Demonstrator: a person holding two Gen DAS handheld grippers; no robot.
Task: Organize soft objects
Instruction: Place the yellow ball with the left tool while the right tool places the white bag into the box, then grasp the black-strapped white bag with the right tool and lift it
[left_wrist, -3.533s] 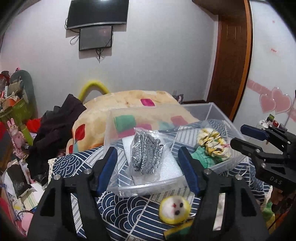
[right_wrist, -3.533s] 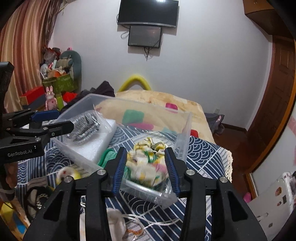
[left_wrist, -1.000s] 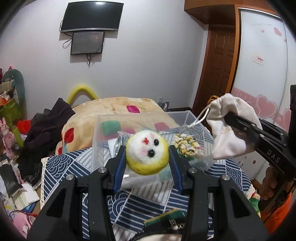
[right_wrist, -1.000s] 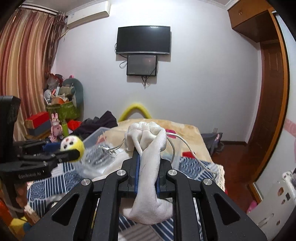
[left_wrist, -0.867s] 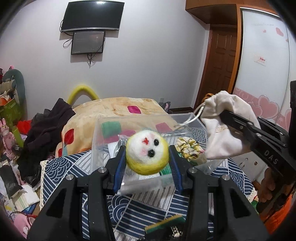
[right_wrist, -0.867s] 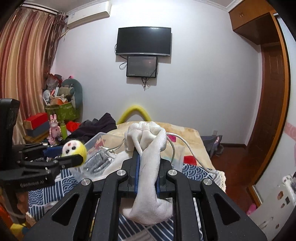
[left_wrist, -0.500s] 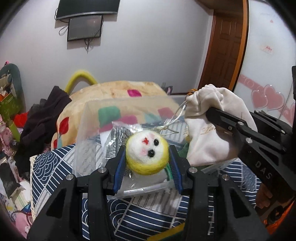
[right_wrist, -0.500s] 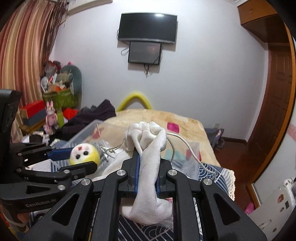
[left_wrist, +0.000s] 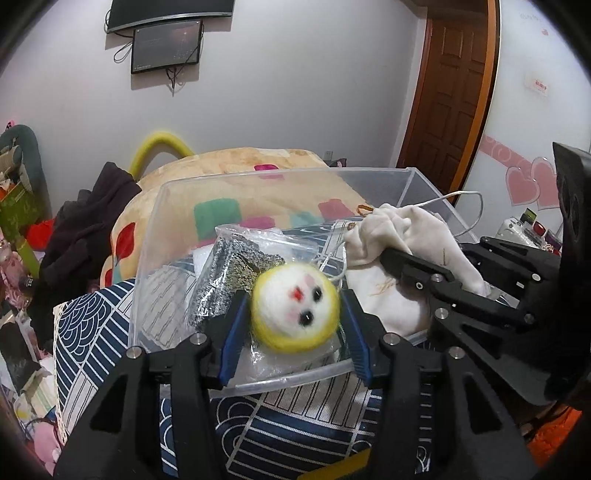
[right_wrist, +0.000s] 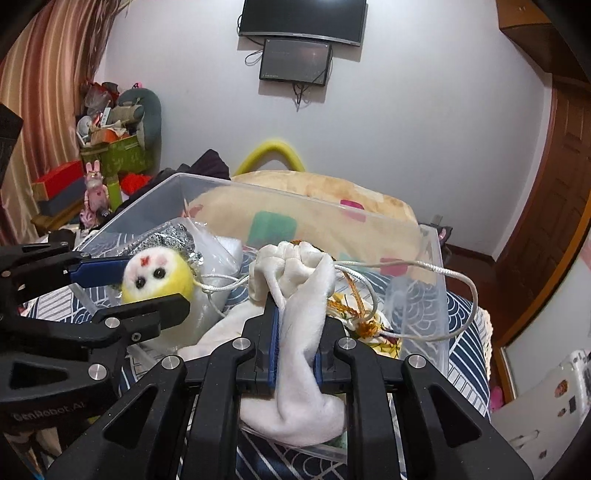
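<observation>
My left gripper (left_wrist: 293, 321) is shut on a yellow and white felt ball (left_wrist: 294, 308) with a small face, held over the front of a clear plastic bin (left_wrist: 236, 184). The ball also shows in the right wrist view (right_wrist: 157, 275). My right gripper (right_wrist: 295, 314) is shut on a white drawstring pouch (right_wrist: 306, 295), held low over the bin's right half (right_wrist: 428, 258). The pouch shows in the left wrist view (left_wrist: 406, 240). Inside the bin lie a bagged silver scourer (left_wrist: 229, 273) and a yellow patterned scrunchie (right_wrist: 373, 328).
The bin sits on a blue and white patterned cloth (left_wrist: 92, 332). Behind it lie a beige blanket with coloured patches (left_wrist: 229, 177) and dark clothes (left_wrist: 85, 229). Cluttered boxes and toys stand at the left (right_wrist: 110, 147). A wooden door (left_wrist: 454, 92) is at the right.
Both grippers have moved down and forward toward the bin, each keeping its hold. The pouch now hangs partly inside the bin's right half and the felt ball is just above the front wall.
</observation>
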